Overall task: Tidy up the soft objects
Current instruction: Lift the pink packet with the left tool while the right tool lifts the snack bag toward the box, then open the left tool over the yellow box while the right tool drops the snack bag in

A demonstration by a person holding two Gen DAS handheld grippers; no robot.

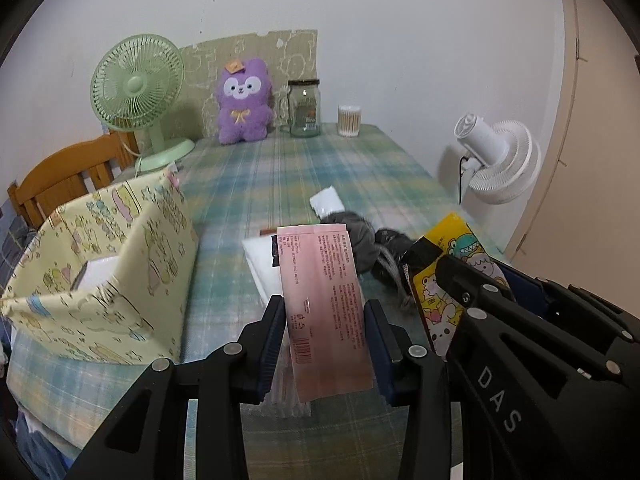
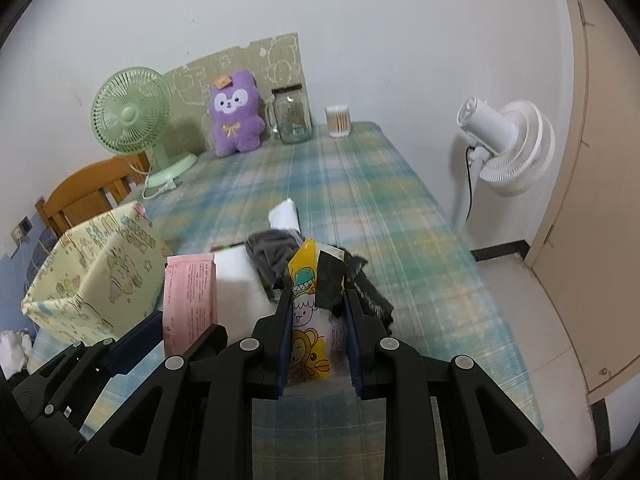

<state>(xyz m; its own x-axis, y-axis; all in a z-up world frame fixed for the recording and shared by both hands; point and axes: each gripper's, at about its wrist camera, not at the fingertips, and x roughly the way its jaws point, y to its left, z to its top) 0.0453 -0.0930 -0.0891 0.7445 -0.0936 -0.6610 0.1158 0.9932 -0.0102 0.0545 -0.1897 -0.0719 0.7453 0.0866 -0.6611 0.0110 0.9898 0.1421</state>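
Note:
My left gripper (image 1: 325, 312) is shut on a pink packet (image 1: 324, 304), held upright above the table; the packet also shows in the right wrist view (image 2: 188, 296). My right gripper (image 2: 316, 304) is shut on a yellow cartoon packet (image 2: 308, 320), which also shows in the left wrist view (image 1: 440, 280). A yellow patterned fabric box (image 1: 108, 280) stands at the left, with something white inside. Grey and black cloths (image 1: 372, 248) and a white pad (image 1: 264, 268) lie on the table ahead. A small white packet (image 1: 326, 200) lies beyond them.
The plaid tablecloth (image 1: 304, 168) covers the table. At the back stand a green fan (image 1: 136, 96), a purple plush (image 1: 242, 102), a glass jar (image 1: 305, 108) and a cotton-swab tub (image 1: 349, 120). A white fan (image 1: 500, 160) stands right of the table, a wooden chair (image 1: 60, 180) left.

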